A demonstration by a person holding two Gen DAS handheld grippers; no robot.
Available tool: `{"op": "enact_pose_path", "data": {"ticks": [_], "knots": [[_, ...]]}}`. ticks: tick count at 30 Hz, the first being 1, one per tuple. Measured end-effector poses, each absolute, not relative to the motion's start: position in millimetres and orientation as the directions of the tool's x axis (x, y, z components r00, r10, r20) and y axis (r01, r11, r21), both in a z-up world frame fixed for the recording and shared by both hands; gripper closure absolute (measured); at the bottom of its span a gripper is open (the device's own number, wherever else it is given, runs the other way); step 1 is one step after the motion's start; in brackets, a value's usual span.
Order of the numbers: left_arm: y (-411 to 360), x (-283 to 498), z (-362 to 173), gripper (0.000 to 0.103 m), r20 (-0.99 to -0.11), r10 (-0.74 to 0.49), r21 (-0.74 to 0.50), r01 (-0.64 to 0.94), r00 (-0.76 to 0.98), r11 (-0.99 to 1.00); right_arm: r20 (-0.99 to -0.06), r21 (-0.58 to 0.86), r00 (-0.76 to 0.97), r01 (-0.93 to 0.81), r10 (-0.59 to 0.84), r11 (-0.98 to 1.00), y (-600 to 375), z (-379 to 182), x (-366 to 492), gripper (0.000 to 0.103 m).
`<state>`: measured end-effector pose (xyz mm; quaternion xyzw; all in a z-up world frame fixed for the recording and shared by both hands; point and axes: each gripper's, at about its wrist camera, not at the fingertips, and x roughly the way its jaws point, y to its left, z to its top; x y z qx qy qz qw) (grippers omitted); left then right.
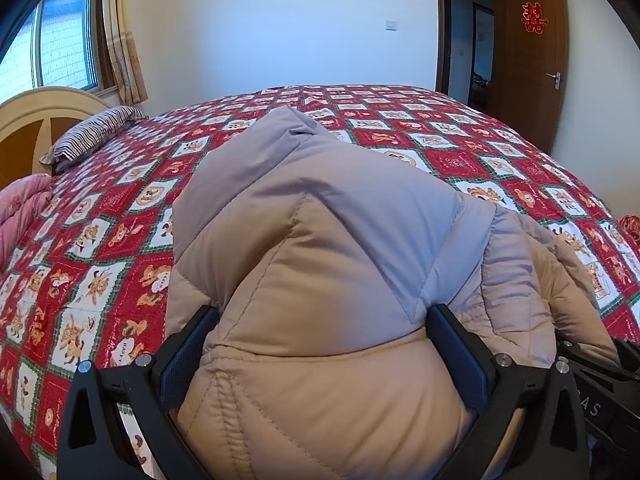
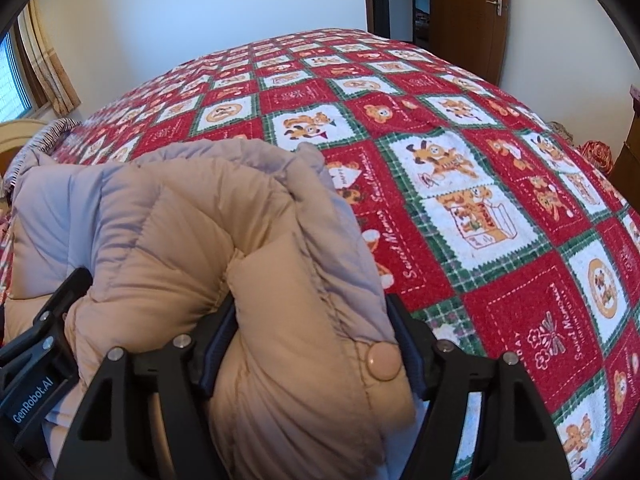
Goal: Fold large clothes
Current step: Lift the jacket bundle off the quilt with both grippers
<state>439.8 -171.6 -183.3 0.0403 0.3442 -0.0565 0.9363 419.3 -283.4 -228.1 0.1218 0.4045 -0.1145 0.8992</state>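
Observation:
A beige quilted puffer jacket (image 1: 320,248) lies bunched on the bed near its front edge. My left gripper (image 1: 324,320) is shut on a thick fold of the jacket, which bulges up between the blue pads (image 1: 460,356). My right gripper (image 2: 312,320) is shut on another padded fold of the same jacket (image 2: 192,232), next to a round beige snap button (image 2: 385,361). The right gripper's body shows at the lower right of the left wrist view (image 1: 600,392); the left gripper shows at the lower left of the right wrist view (image 2: 44,328). The two grippers are close side by side.
The bed is covered by a red, white and green patchwork quilt (image 1: 460,148) with bear prints. A striped pillow (image 1: 96,132) and a pink blanket (image 1: 20,216) lie at the left by the headboard (image 1: 24,120). A window and curtain are at left, a wooden door (image 1: 528,48) at right.

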Motion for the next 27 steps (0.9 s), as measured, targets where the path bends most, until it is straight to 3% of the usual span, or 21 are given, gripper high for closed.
{"op": "enact_pose_path", "data": {"ticks": [5,10,16,27], "knots": [[-162,432,-170,0.001,-0.679,-0.106,0.015,0.158,0.726,0.987,-0.743,0.165,0.665,0.292,-0.076,0.942,-288,-231,418,0.030],[-115,399,-150,0.001,-0.636,-0.127,-0.060,0.116,0.761,0.991,-0.730,0.198,0.682,0.282,-0.051,0.939,-293,-232,413,0.030],[-70,388,-177,0.001,-0.690,-0.188,-0.183,0.083,0.699,0.980,-0.719,0.230,0.694,0.271,-0.024,0.935,-296,-231,409,0.030],[-91,382,-192,0.001,-0.687,-0.177,-0.109,0.141,0.705,0.984,-0.702,0.237,0.710,0.293,-0.045,0.926,-306,-217,360,0.012]]}}
